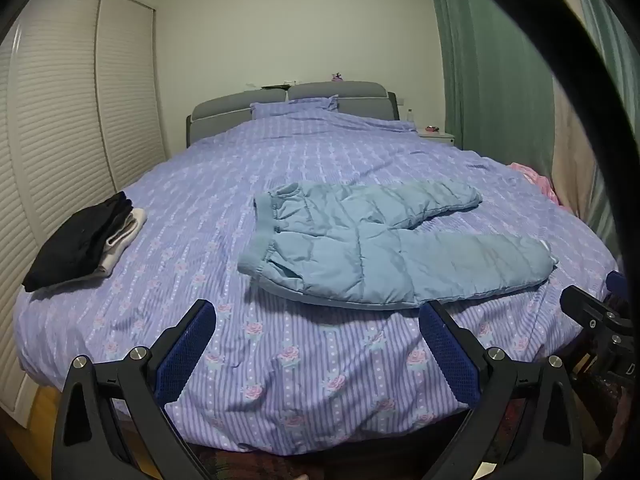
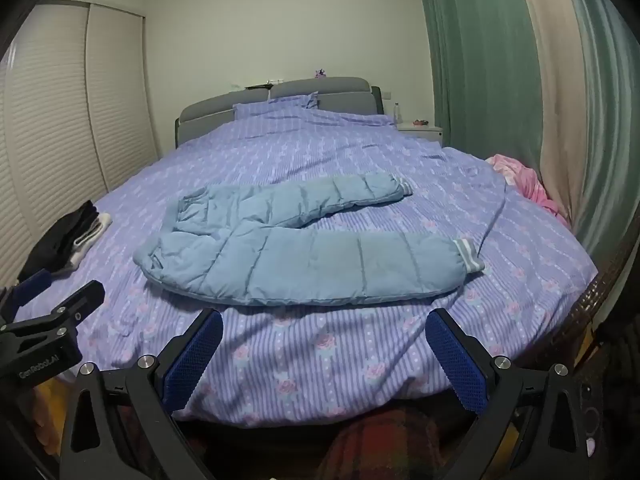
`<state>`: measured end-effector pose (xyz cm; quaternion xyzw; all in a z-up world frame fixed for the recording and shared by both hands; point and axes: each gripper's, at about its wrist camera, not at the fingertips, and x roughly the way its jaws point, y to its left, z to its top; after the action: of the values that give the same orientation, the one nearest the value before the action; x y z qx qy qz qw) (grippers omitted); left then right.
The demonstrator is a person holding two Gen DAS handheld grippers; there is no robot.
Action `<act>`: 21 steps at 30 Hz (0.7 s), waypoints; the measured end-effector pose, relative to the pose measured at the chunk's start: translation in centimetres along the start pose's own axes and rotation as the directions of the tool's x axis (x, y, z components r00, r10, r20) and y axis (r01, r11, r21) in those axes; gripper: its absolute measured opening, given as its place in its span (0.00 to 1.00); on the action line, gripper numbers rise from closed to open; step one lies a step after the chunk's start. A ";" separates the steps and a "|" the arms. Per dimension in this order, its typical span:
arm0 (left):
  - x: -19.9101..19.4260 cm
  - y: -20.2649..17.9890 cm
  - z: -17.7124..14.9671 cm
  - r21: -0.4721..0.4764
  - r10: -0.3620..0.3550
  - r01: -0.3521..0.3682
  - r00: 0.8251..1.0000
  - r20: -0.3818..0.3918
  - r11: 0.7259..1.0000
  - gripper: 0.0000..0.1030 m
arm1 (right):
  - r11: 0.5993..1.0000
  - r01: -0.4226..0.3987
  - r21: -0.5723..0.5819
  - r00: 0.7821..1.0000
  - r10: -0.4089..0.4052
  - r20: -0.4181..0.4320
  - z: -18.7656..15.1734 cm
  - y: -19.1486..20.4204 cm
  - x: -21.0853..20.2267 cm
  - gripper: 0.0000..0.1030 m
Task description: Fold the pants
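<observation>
Your left gripper (image 1: 316, 344) and right gripper (image 2: 324, 352) both hang spread wide with nothing between the pads — each poised over the near edge of the bed (image 1: 280, 400). The blue padded pants (image 2: 296, 248) lie flat mid-bed, waistband to the left, the two legs running right. A stack of folded clothes (image 1: 84, 240) sits far left, well apart from them.

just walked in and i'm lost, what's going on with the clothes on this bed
A person holds a gripper in each hand at the foot of the bed. The left gripper and right gripper are both open and empty. Padded blue pants lie spread out, unfolded. A stack of folded clothes sits to the left.
</observation>
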<state>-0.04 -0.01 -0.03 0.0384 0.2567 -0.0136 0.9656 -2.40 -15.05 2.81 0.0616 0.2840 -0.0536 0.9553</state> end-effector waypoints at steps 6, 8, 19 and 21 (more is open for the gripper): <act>-0.2 -0.7 0.0 0.003 -0.003 0.003 1.000 -0.012 1.000 1.00 | 1.000 0.007 0.005 1.000 -0.007 0.000 -0.2 -0.2 0.1 1.00; 0.7 -0.6 0.0 -0.004 -0.008 0.008 1.000 -0.014 1.000 1.00 | 1.000 0.009 0.006 1.000 -0.009 -0.002 -0.3 -0.4 0.1 1.00; 0.4 -0.1 -0.4 -0.005 -0.010 0.010 1.000 -0.004 1.000 1.00 | 1.000 -0.008 -0.010 1.000 0.008 -0.004 -0.1 0.3 0.4 1.00; 0.5 -0.1 -0.3 -0.006 -0.010 0.010 1.000 -0.006 1.000 1.00 | 1.000 -0.013 -0.013 1.000 0.013 -0.006 -0.2 0.2 0.2 1.00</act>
<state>0.19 -0.04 -0.55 0.0340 0.2598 -0.0177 0.9649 -2.30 -14.87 2.51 0.0573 0.2867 -0.0453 0.9552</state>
